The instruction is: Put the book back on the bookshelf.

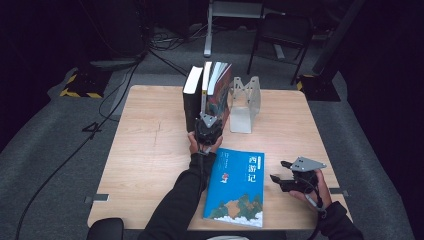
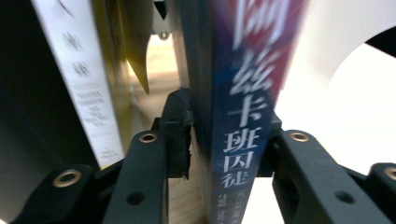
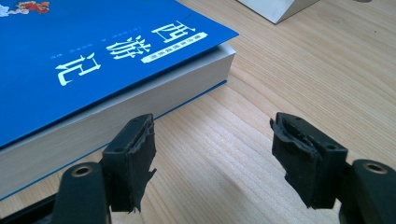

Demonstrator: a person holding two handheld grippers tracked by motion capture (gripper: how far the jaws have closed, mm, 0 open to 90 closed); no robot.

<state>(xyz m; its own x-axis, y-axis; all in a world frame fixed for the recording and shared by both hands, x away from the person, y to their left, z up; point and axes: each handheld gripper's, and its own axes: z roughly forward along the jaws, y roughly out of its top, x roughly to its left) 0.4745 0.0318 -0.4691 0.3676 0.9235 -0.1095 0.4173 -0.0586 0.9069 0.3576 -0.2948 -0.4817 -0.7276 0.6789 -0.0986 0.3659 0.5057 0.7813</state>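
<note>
At the far middle of the table (image 1: 150, 150), the left gripper (image 1: 208, 131) straddles the spine of the dark-spined book (image 2: 233, 140), rightmost in an upright row; a gap shows at one pad, so the grip looks loosened — the white bookend (image 1: 245, 102) just right likely props it. The right gripper (image 3: 212, 154) waits with jaws spread and empty, near the blue book (image 1: 237, 187) lying flat — probably next.
</note>
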